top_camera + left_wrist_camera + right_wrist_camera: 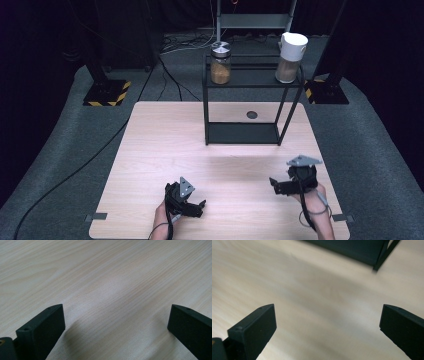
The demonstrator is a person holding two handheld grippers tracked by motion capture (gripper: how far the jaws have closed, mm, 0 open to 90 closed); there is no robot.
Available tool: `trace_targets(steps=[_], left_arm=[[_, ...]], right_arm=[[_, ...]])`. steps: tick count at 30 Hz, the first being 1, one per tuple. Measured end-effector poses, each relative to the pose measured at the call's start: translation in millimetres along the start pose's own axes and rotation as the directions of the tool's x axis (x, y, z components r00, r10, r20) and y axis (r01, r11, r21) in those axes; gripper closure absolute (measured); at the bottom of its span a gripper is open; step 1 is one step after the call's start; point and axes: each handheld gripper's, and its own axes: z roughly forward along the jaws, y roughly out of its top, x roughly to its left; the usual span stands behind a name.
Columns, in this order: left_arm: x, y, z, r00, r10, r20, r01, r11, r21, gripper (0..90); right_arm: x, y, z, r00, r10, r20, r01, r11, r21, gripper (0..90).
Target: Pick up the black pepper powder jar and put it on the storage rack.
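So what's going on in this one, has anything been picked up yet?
Not yet. A person holds a tool in each hand low over the near end of the wooden table. The left tool and right tool both have their jaws wide apart with nothing between them. Farther back stands a black two-tier shelf, and on its top tier sit a glass jar with a metal lid and a white-lidded container, both untouched.

Left hand-held gripper point(196, 206) and right hand-held gripper point(274, 184), both low, jaws wide apart.
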Motion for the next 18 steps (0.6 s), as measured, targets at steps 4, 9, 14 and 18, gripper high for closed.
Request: trace_targets(steps=[4,9,14,18], left_arm=[[0.2,0.2,0.0,1.0,-0.001,0.001,0.001,1.0,0.001,0.6],[-0.3,0.2,0.0,1.0,0.0,-0.001,0.0,1.0,0.001,0.6],[-0.3,0.4,0.3,1.0,-0.002,-0.001,0.002,1.0,0.001,0.6],[0.1,0.4,0.4,1.0,-0.004,0.001,0.004,1.0,0.001,0.6]], right_arm=[[6.3,-48.6,12.0,0.9961,0.088,0.01,-0.087,0.995,-0.048,0.0],[11.9,-70.1,24.2,0.9909,0.133,0.021,-0.132,0.991,-0.024,0.0],[17.5,-71.4,32.7,0.9917,0.123,0.037,-0.124,0.992,0.008,0.0],[19.7,-76.8,35.3,0.9899,0.136,0.042,-0.135,0.991,-0.012,0.0]])
